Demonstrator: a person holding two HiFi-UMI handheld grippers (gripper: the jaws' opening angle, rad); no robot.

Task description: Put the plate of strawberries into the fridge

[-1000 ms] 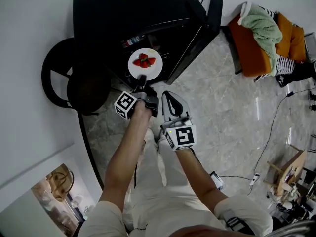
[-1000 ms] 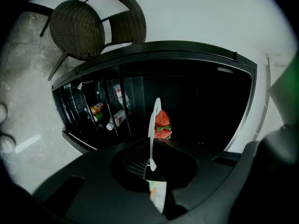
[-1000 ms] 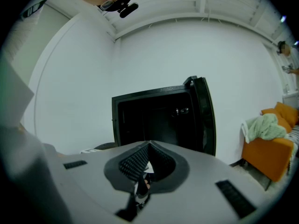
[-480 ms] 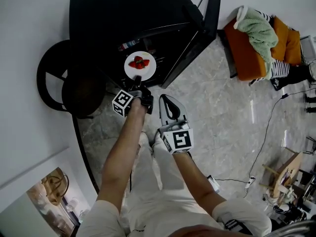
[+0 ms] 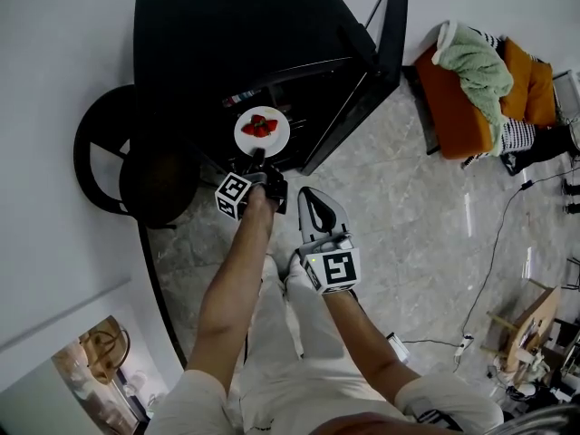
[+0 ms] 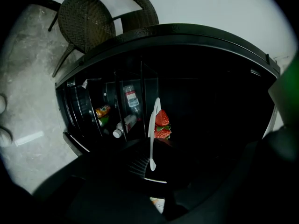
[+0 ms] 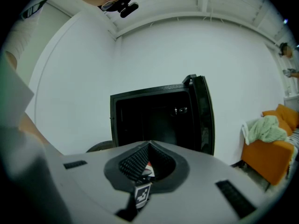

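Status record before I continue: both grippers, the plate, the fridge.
left gripper: shut on the near rim of the plate
right gripper: shut, empty, held back from the fridge
plate: at the fridge opening; cannot tell whether it rests on a shelf
strawberries: on the plate
fridge door: open, to the right of the plate

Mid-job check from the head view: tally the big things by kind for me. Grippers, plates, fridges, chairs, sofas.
grippers: 2, the left gripper shut on the plate's rim, and the right gripper shut and empty
plate: 1
fridge: 1
chair: 1
sofa: 1
total: 6
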